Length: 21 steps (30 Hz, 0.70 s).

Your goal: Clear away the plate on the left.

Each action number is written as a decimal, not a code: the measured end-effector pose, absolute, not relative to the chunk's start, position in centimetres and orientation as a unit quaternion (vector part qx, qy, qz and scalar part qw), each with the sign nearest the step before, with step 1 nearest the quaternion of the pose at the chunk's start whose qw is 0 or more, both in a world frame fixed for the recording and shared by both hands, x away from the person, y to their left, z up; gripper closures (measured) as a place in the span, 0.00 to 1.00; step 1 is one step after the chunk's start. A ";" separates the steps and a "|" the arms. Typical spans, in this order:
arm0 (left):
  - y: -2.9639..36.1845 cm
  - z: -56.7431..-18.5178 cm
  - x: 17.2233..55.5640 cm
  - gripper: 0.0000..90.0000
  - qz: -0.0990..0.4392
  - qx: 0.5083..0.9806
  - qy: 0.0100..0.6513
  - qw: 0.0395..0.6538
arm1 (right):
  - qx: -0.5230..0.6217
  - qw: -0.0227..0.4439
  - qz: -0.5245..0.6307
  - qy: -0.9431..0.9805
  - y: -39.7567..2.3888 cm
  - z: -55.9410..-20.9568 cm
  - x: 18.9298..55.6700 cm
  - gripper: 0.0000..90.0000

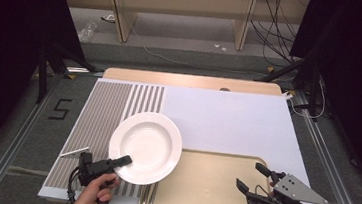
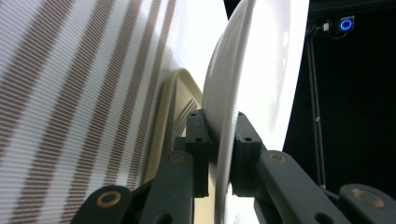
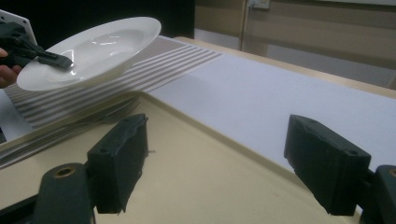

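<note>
The left gripper [image 1: 124, 161] is clamped on the near rim of a white deep plate [image 1: 147, 140], 1 jaw above the rim and 1 below it. In the left gripper view the 2 black pads [image 2: 198, 135] press on both faces of the plate's [image 2: 252, 84] edge, with no gap to either side. The person's left hand [image 1: 96, 190] grips the handle just behind the jaws, and a cable trails from the gripper body.

The plate reaches away from this gripper, up and to the right in the high view. In the right gripper view the plate [image 3: 93, 49] hangs clear of the surface, tilted, with its far edge higher than the held edge, and the left gripper [image 3: 56, 59] bites its low rim. Beneath the plate lies a striped placemat [image 1: 102, 114], brown bars on white, and the plate's right part overhangs the corner of a beige tray [image 1: 210, 195]. A white mat [image 1: 232, 119] covers the table beyond the tray.

Well apart from the left gripper, over the tray's far side, the right gripper [image 1: 253, 177] stands with its jaws spread wide and nothing between them. In its own view the 2 pads [image 3: 119, 158] hover above the bare tray [image 3: 201, 172].
</note>
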<state>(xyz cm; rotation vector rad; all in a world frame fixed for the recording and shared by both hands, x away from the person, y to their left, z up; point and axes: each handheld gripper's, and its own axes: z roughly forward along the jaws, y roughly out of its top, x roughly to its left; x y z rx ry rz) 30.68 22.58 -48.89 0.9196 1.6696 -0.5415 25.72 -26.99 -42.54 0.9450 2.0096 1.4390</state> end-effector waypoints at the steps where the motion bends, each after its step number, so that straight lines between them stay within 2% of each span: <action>1: 22.3 -48.9 30.7 0.89 -0.230 0.391 0.703 0.547 | 0.346 0.246 0.528 0.736 -27.0 -42.5 25.7 0.25; 21: 17.3 -49.0 31.2 0.89 -0.258 0.456 0.672 0.523 | 0.351 0.257 0.533 0.726 -27.2 -42.4 25.7 0.25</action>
